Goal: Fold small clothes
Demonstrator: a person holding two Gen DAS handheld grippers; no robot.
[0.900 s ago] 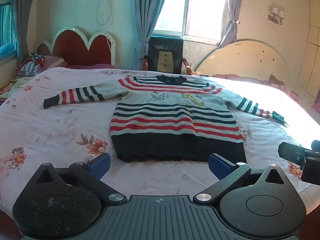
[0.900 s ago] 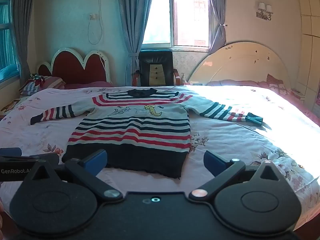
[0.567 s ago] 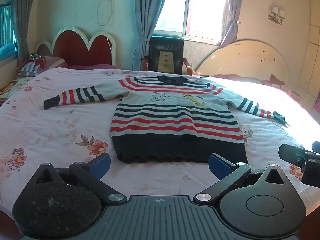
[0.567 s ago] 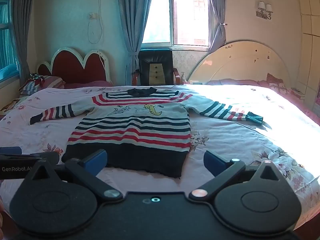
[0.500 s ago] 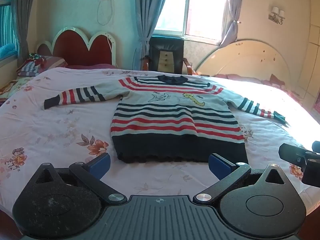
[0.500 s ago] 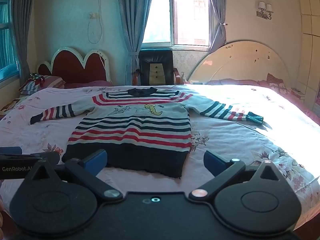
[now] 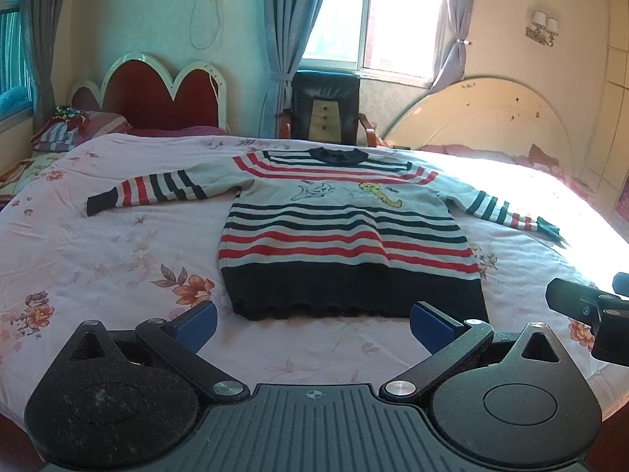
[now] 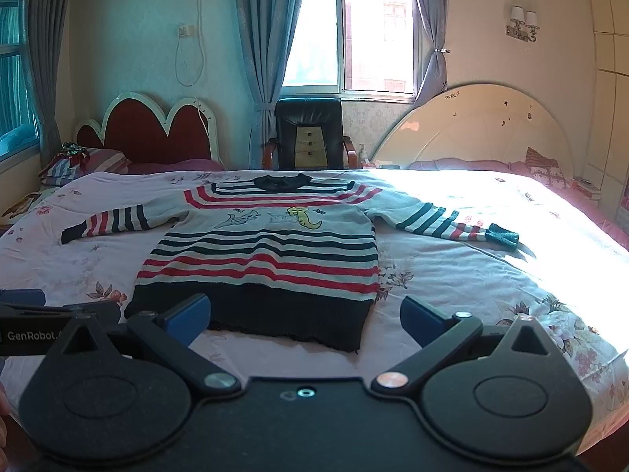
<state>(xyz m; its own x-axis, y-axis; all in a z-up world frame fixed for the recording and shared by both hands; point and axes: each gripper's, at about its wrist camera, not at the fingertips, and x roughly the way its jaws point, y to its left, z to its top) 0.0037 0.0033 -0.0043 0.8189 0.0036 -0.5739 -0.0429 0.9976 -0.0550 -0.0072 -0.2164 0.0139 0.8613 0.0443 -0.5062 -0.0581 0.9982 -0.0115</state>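
A small striped sweater (image 7: 346, 236) lies flat, face up, on the bed, sleeves spread out to both sides; it has grey, red and dark stripes, a dark hem and a cartoon print. It also shows in the right wrist view (image 8: 267, 251). My left gripper (image 7: 312, 322) is open and empty, just in front of the dark hem. My right gripper (image 8: 304, 314) is open and empty, in front of the hem's right part. Each gripper shows at the edge of the other's view.
The bed has a pink floral cover (image 7: 98, 267). Its near edge is right under the grippers. A black chair (image 7: 326, 106) stands behind the bed by the window. Pillows (image 7: 74, 129) lie at the far left by a red headboard (image 7: 157, 94).
Both grippers stay open and hold nearly still. The sweater has not moved.
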